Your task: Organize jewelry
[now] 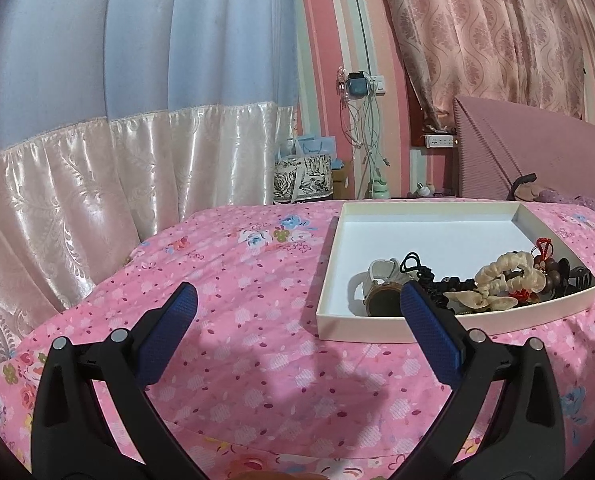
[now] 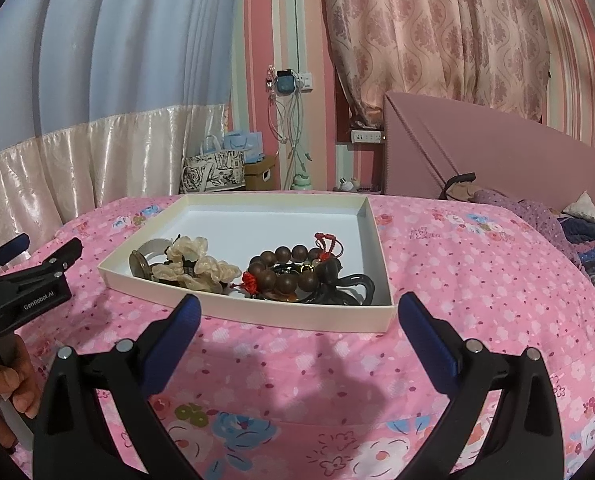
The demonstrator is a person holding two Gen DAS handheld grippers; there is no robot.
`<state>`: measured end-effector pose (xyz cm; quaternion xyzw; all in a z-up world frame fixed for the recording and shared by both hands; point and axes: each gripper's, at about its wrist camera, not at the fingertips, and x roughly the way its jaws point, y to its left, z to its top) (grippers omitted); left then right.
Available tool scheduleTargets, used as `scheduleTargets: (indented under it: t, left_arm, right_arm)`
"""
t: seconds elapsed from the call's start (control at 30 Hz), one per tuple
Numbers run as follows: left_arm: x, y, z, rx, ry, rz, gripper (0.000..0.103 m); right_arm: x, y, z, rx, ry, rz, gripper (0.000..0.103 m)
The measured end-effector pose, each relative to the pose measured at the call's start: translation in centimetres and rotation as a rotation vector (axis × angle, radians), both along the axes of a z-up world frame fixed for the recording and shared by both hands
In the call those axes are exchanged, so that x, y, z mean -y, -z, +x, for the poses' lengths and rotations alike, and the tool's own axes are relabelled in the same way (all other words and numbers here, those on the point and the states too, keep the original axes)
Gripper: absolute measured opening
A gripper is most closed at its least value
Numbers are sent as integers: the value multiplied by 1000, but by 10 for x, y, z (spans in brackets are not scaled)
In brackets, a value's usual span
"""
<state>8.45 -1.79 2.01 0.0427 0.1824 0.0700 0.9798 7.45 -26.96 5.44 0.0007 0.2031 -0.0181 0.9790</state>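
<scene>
A shallow white box (image 1: 333,264) (image 2: 281,316) lies on the pink floral bedspread. In its near part lie a watch with a white strap (image 1: 381,288) (image 2: 139,264), a cream scrunchie (image 1: 501,280) (image 2: 201,266), a brown bead bracelet with red cord (image 2: 293,266) (image 1: 545,270), black hair ties (image 1: 425,276) and a black claw clip (image 2: 353,286) (image 1: 579,276). My left gripper (image 1: 297,300) is open and empty, just left of the box's near corner; it also shows in the right wrist view (image 2: 41,250). My right gripper (image 2: 297,310) is open and empty, in front of the box's near rim.
The bedspread (image 1: 237,280) (image 2: 477,280) covers the bed. A pink headboard (image 2: 497,160) and purple bedding (image 2: 557,224) lie at the right. Curtains, bags (image 2: 213,174) and hanging cables (image 1: 361,132) stand behind the bed.
</scene>
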Motion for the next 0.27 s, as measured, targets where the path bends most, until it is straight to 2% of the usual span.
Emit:
scheduleTargets:
  t: [0.27]
  left_arm:
    - [-6,-1,-2,19,1,-38,100]
  right_arm:
    - [0,0,0,0,0,0,99]
